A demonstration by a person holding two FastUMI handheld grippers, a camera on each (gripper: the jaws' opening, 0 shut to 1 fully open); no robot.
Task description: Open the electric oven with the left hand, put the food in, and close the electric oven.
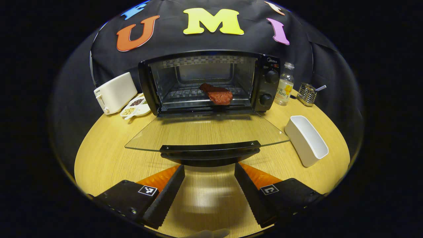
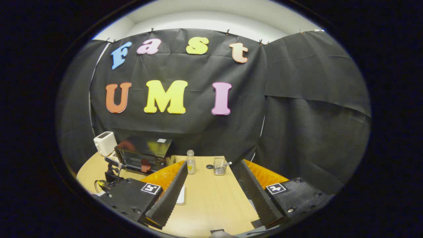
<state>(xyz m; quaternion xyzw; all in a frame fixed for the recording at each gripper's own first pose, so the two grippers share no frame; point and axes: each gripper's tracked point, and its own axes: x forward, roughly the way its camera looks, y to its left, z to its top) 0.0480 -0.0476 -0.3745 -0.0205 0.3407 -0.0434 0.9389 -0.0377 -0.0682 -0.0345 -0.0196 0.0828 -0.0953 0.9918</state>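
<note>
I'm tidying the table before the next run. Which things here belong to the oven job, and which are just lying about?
Part of the job:
oven, with its glass door folded down
food on the oven rack
left gripper, open, just short of the door handle

Just lying about:
toaster
divided dish of beans
bottle
wire holder
white tray

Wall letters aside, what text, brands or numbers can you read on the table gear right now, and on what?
"Midea": top of the oven's control panel, in the left gripper view.
Marks around the oven's knobs: too small to read.
Bottle label: print too small to read reliably.
Toaster front mark: too small to read.
</note>
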